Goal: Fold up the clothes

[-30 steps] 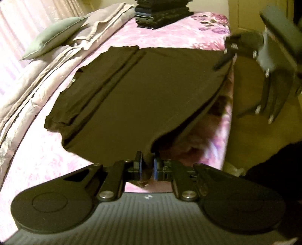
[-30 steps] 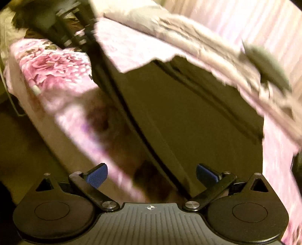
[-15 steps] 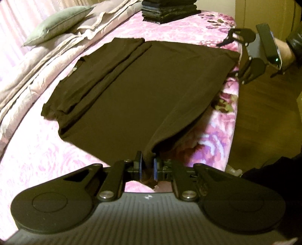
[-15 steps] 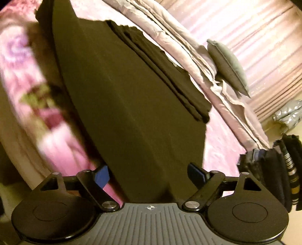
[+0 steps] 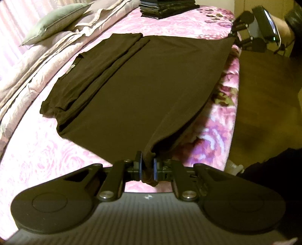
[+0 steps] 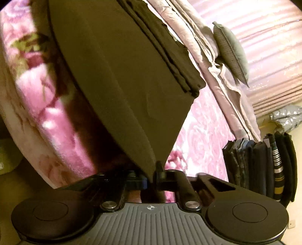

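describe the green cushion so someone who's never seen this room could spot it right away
Start at the bed with the pink floral cover. Along its far side, beside the curtain, runs a rumpled beige quilt. The green cushion leans on that quilt. It is the only green, plump thing there, unlike the flat dark garment and the stack of folded clothes.

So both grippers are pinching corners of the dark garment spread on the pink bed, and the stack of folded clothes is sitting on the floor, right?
Not quite: the stack of folded clothes sits on the pink bed, as the left wrist view shows. The left gripper and right gripper do pinch corners of the dark garment.
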A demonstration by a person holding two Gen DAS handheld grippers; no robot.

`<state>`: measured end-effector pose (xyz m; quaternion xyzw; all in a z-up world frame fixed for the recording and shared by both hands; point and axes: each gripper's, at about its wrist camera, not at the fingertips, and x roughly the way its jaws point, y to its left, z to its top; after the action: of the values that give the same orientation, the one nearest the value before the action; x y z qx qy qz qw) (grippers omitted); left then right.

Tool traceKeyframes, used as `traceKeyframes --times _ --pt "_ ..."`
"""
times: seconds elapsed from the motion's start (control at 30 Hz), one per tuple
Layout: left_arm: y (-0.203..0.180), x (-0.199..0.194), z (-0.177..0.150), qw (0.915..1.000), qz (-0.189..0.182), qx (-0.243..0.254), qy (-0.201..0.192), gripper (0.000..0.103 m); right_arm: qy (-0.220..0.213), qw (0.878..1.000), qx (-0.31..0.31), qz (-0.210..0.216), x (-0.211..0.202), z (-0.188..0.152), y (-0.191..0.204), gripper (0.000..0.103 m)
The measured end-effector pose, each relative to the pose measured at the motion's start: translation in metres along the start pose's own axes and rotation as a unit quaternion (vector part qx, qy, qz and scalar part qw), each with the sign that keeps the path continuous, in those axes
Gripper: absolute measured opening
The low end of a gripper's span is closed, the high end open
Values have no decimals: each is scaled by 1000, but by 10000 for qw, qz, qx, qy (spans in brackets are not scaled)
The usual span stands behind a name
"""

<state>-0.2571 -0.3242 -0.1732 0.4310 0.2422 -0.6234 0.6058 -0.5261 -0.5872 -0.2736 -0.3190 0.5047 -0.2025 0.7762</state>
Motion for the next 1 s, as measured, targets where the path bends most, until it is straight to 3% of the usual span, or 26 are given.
traceKeyframes --times 0.33,0.7,0.83,1.0 --pt "-39 -63 -13 9982 -396 458 -2 5 22 9995 -61 315 -73 11 -27 4" --pt "-74 -150 -32 9958 -876 -205 153 5 384 9948 -399 850 -178 -6 -34 4" --pt "-41 -155 -13 9958 -553 -733 -6 5 290 9960 -299 789 -194 9 -51 4" --pt "61 -127 34 9897 46 -1426 -112 5 80 9955 -450 832 -136 65 -119 4"
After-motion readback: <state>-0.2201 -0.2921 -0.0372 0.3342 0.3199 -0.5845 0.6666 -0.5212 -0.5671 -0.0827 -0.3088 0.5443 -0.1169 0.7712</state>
